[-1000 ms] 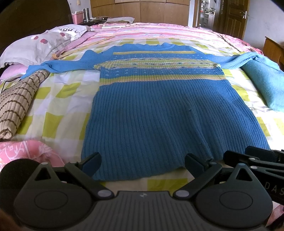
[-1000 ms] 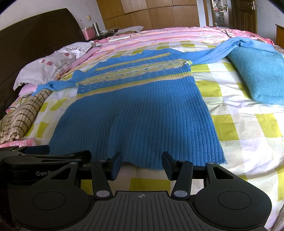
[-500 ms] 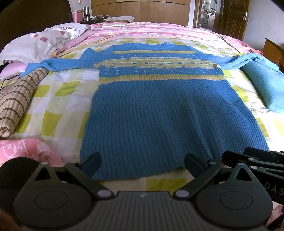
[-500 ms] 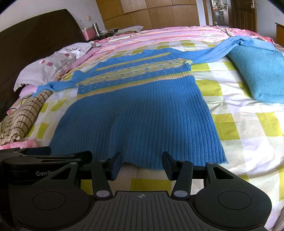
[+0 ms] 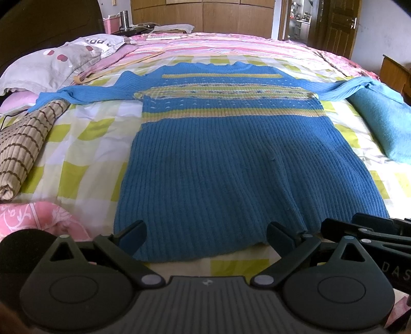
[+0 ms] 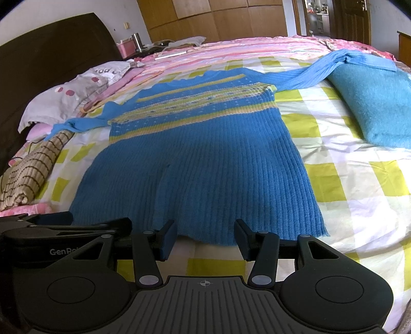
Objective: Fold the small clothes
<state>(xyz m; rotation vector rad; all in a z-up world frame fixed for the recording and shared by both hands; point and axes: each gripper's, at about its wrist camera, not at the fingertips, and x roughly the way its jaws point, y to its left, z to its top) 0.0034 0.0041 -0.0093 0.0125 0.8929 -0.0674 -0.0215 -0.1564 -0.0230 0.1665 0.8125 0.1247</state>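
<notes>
Blue knit sweater [image 5: 231, 164] lies flat, front up, centre of frame on the bed [image 5: 84, 133], hem nearest the cameras, both sleeves spread out sideways. Yellow and patterned bands cross the chest.

Left claw [image 5: 206, 237]: fingers wide apart at the hem, nothing clamped. Right claw [image 6: 205, 240]: fingers apart at the hem edge, nothing between the pads. Each claw's body shows at the edge of the other's view, side by side.

Containers: pink box [image 6: 125, 48] upper left on the nightstand, contents can't tell; metal cup [image 6: 137, 41] just beside it.

Bed cover is yellow-white check near, pink stripes farther back. Brown striped roll [image 5: 23, 149] at left, under the left sleeve's tip. Teal folded blanket [image 6: 372, 102] at right, the right sleeve draped over it. Grey pillow [image 5: 56, 64] upper left, dark headboard [image 6: 51, 51] behind. Wooden wardrobe [image 5: 205, 15] and door [image 5: 339, 25] along the top.
</notes>
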